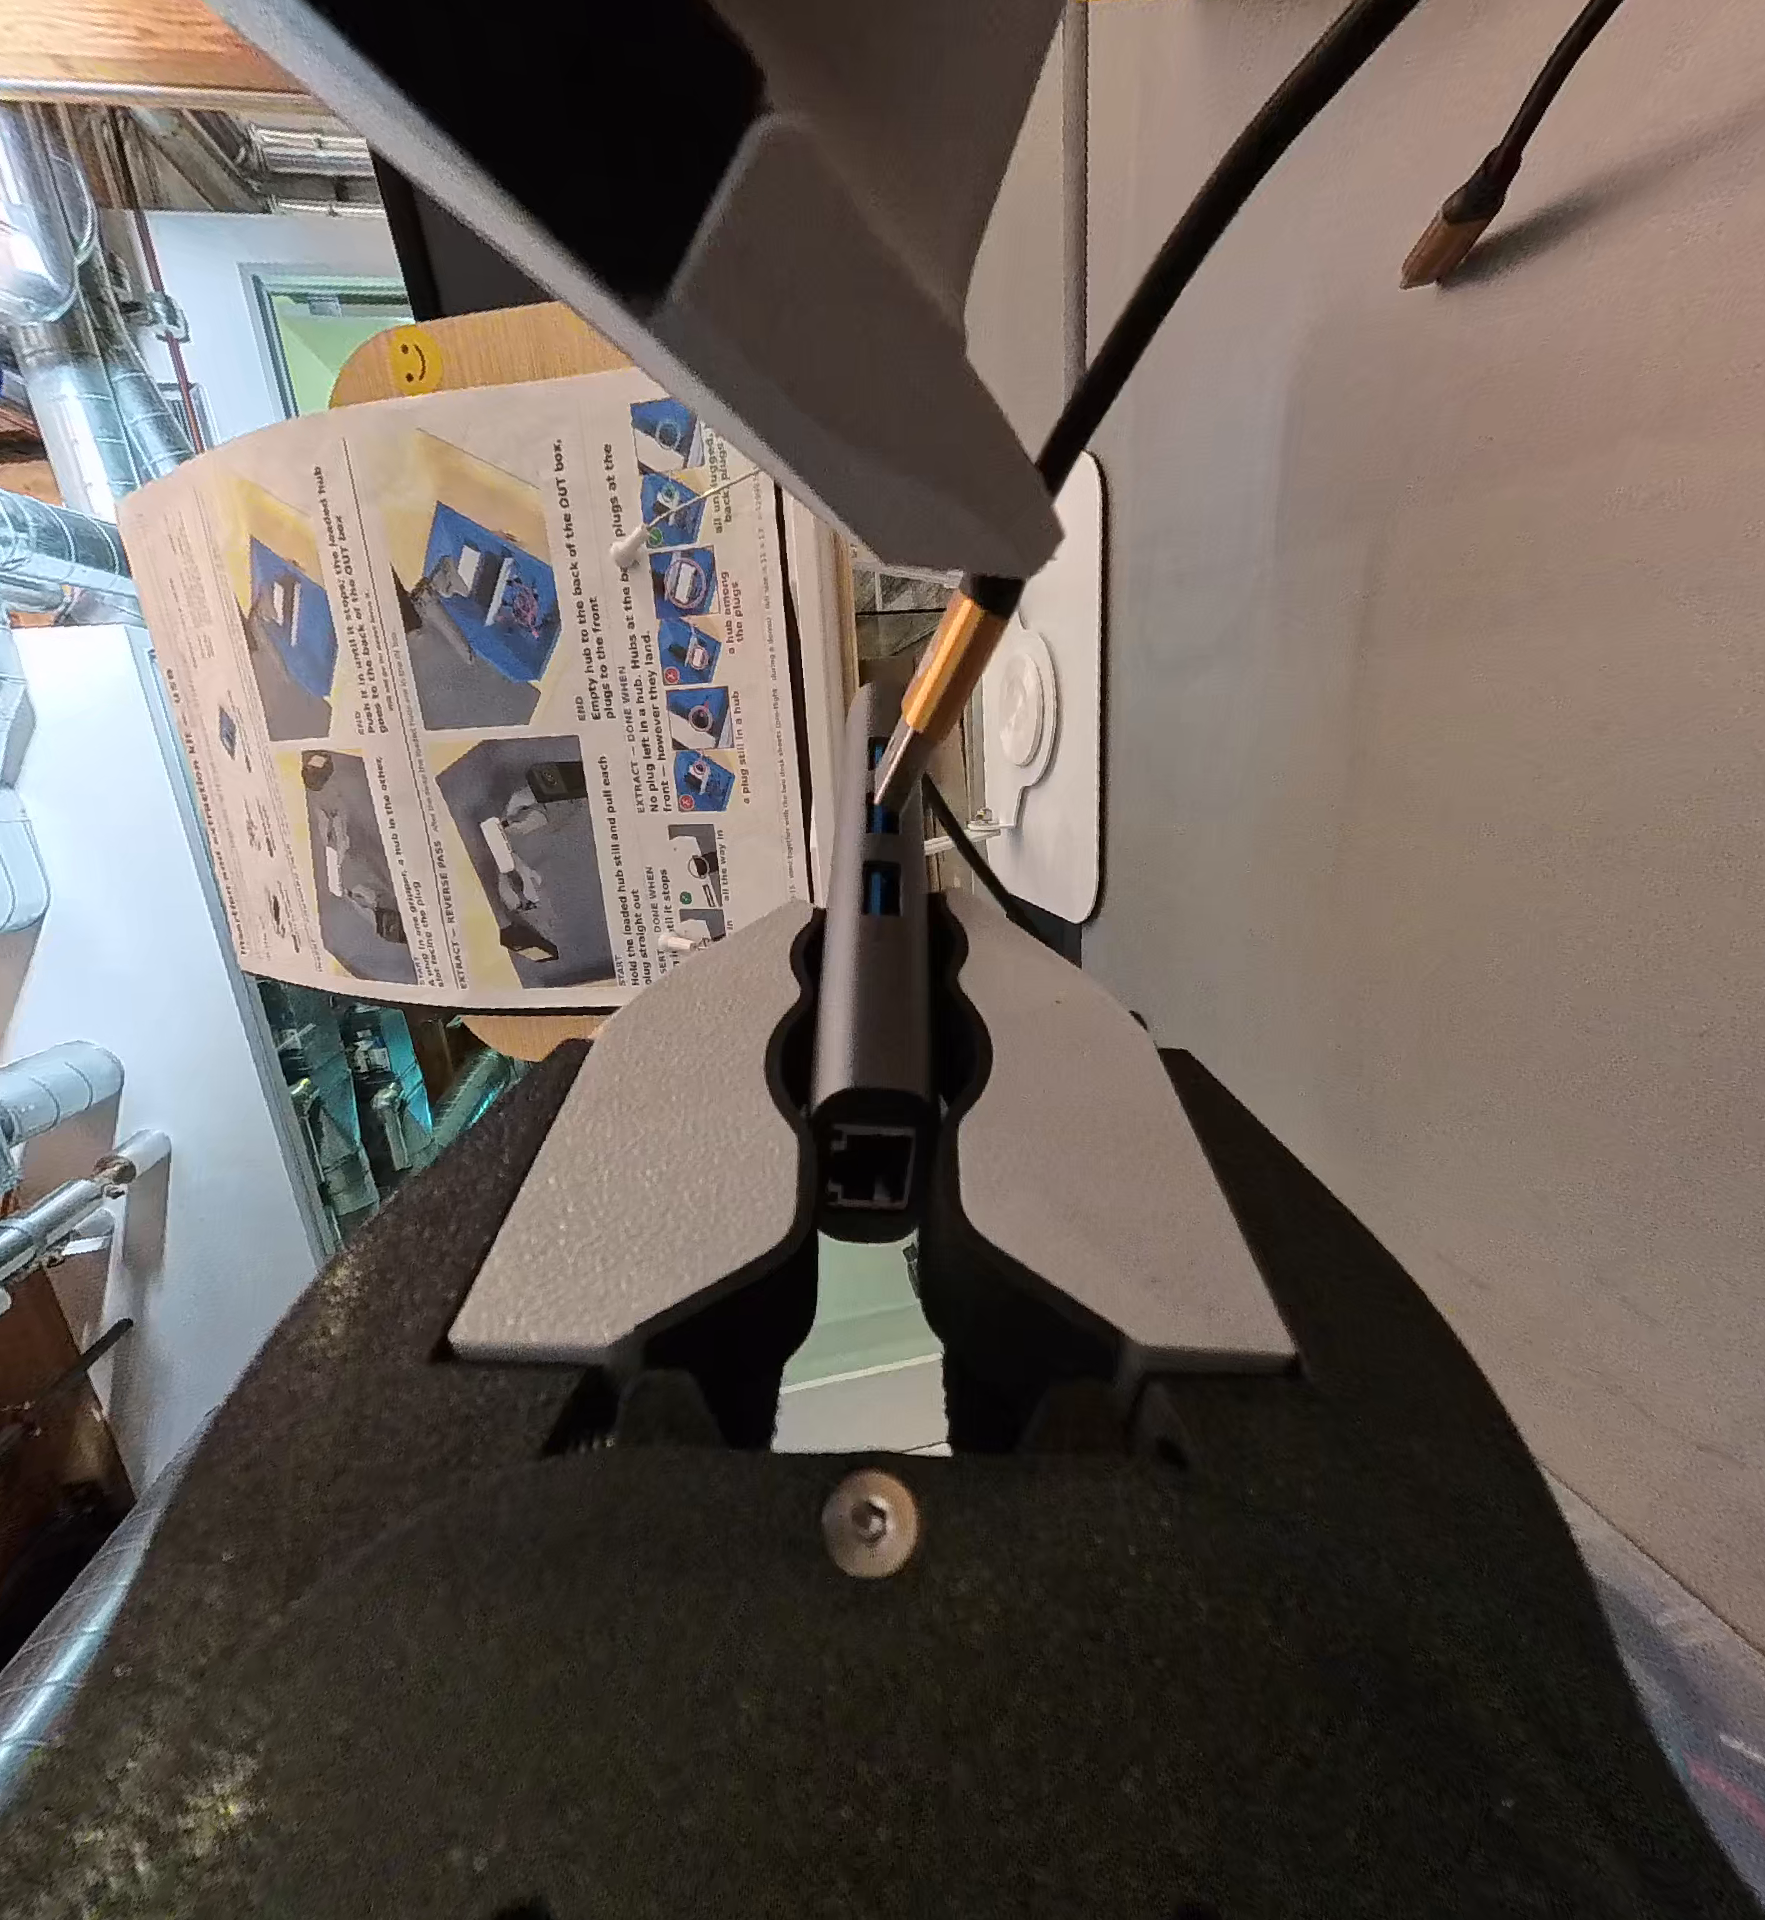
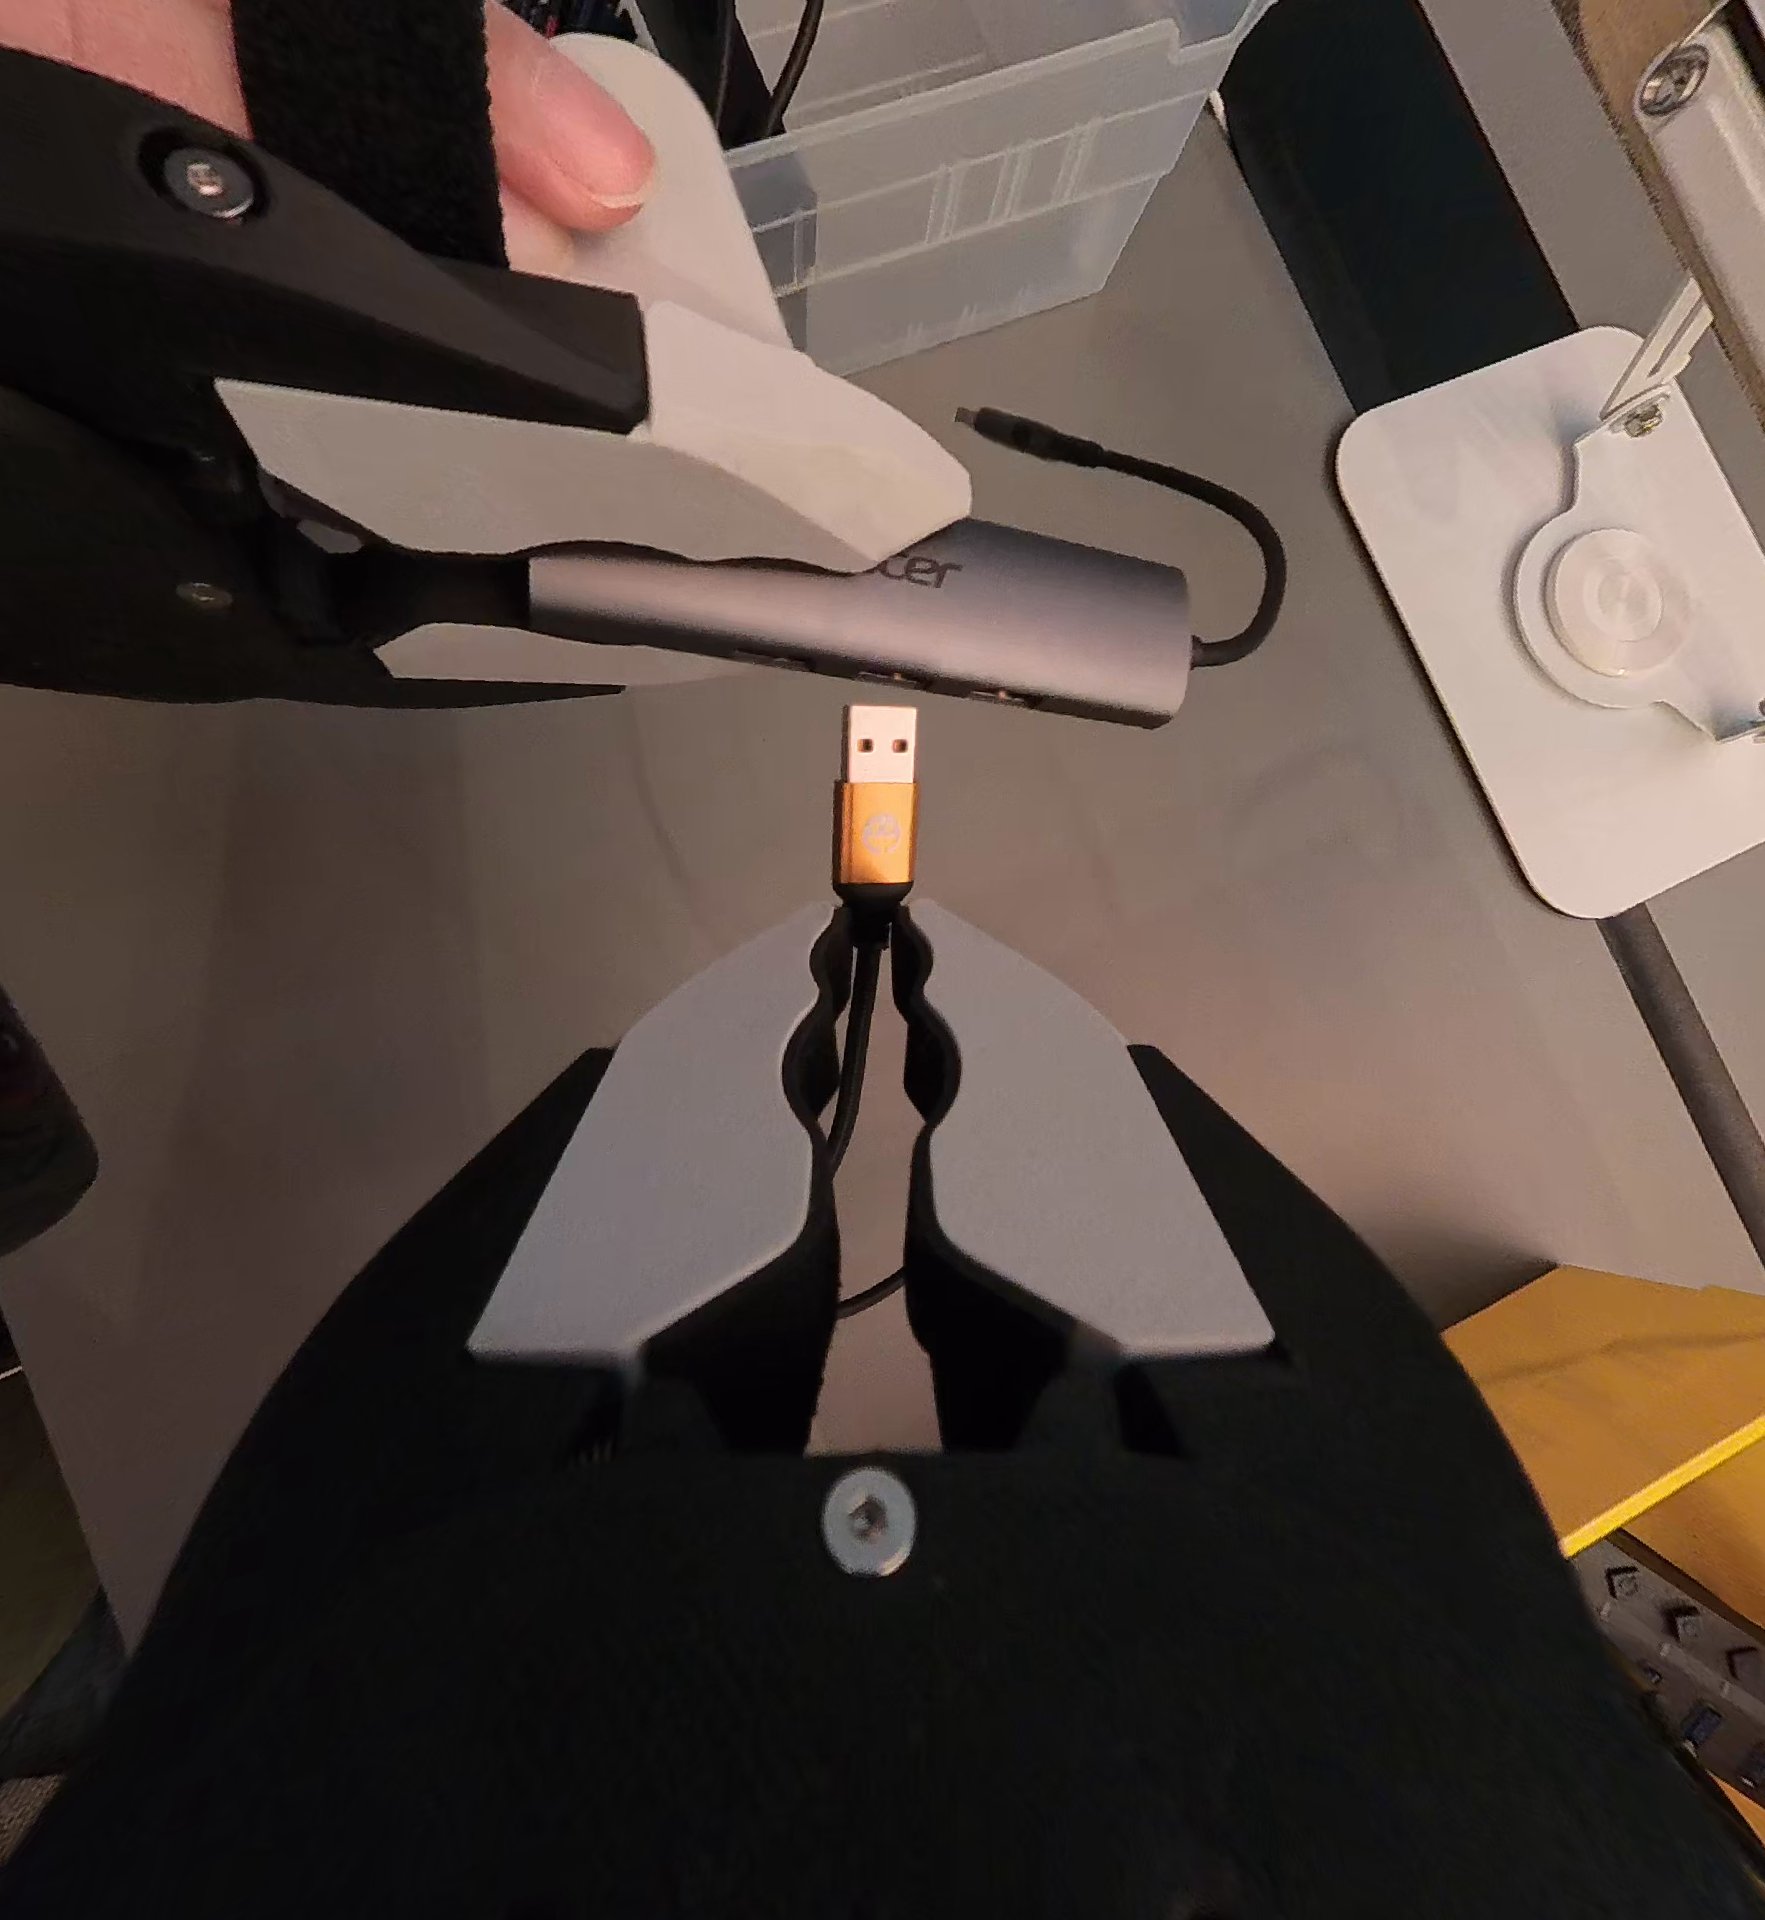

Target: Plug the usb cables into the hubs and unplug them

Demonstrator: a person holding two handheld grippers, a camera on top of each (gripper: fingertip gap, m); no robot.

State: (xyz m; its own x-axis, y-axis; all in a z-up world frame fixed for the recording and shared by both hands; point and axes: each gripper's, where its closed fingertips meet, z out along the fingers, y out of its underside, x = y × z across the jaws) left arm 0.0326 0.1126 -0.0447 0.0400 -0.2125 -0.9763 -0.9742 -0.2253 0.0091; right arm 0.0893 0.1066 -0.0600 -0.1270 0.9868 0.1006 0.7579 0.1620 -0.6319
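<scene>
A: What does the left gripper point(image 1: 878, 935) have?

B: Its two grey fingers point(image 1: 691, 1122) are closed tight on the grey USB hub point(image 1: 873, 997), pinching the slim body from both sides. The hub runs forward between them, its network socket end toward the camera and a row of blue USB ports point(image 1: 883, 888) on the side beyond the fingertips. In the right wrist view the same left gripper point(image 2: 919, 530) comes in from the left, a person's hand point(image 2: 545, 125) on it, holding the hub point(image 2: 961, 623) level in the air above the grey tabletop point(image 2: 442, 935).

A: And the right gripper point(image 2: 873, 914)?

B: Nearly together, clamped on the black USB cable point(image 2: 852, 1018) just behind the gold-sleeved USB-A plug point(image 2: 876, 805). The plug stands straight out past the fingertips, its metal tip pointing at the hub's port side.

A: Is the plug in?

B: From the right wrist view there is a small gap between tip and hub. From the left wrist view the tip of the plug point(image 1: 945, 675) sits right at the farther blue port; whether it touches I cannot tell.

A: Anything else nearby?

B: A second gold plug point(image 1: 1449, 234) lies on the table off to the side. The hub's own short black lead point(image 2: 1242, 582) curls away, and a white mounting plate point(image 2: 1584, 603) sits to the right, near a clear plastic bin point(image 2: 961, 187).
</scene>
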